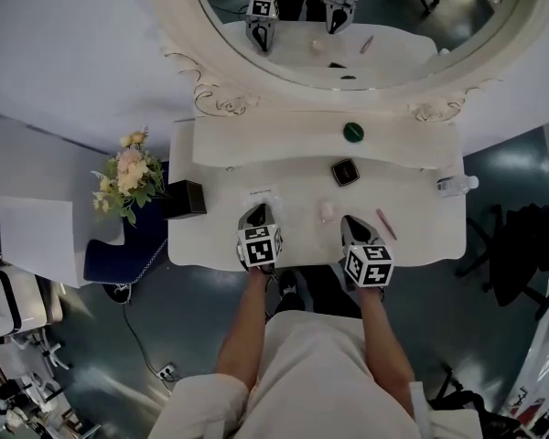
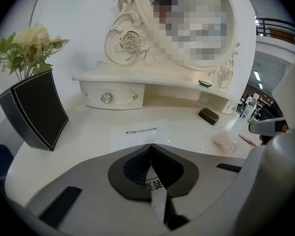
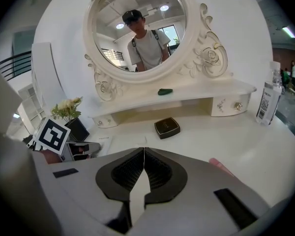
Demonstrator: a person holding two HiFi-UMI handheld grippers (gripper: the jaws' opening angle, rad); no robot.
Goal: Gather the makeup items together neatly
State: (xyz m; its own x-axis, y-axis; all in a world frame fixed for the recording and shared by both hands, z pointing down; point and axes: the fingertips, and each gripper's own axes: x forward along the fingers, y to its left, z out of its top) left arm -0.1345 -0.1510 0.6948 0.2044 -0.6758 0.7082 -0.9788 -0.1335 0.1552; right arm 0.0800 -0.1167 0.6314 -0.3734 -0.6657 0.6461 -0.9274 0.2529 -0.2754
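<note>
White counter (image 1: pixel 210 236) with an oval mirror (image 1: pixel 348 62) and a raised shelf (image 1: pixel 256 140) under it.

Left hand-held gripper (image 2: pixel 150 145): jaws clenched tip to tip, nothing between them. It sits low over the near left part of the counter, angled down, tips at the near edge of a printed paper slip (image 2: pixel 137 131).

Right hand-held gripper (image 3: pixel 144 149): jaws also clenched, empty, angled down over the near right part of the counter.

Makeup items, scattered:
- Black compact (image 1: pixel 345 172), closed and flat on the counter just under the shelf edge, straight ahead of the right hand-held gripper.
- Green item (image 1: pixel 352 133) on the shelf, above the compact; its kind cannot be made out.
- Pale pink puff (image 1: pixel 327 210) in the middle of the counter, between the two hand-held grippers, nearer the right one.
- Pink pencil (image 1: pixel 385 224) lying aslant just right of the right hand-held gripper; contact cannot be told.
- Clear bottle (image 1: pixel 457 186) at the far right edge of the counter, well apart from the others.

Black vase (image 1: pixel 185 199) with pale flowers (image 1: pixel 128 174) stands at the left end of the counter.
</note>
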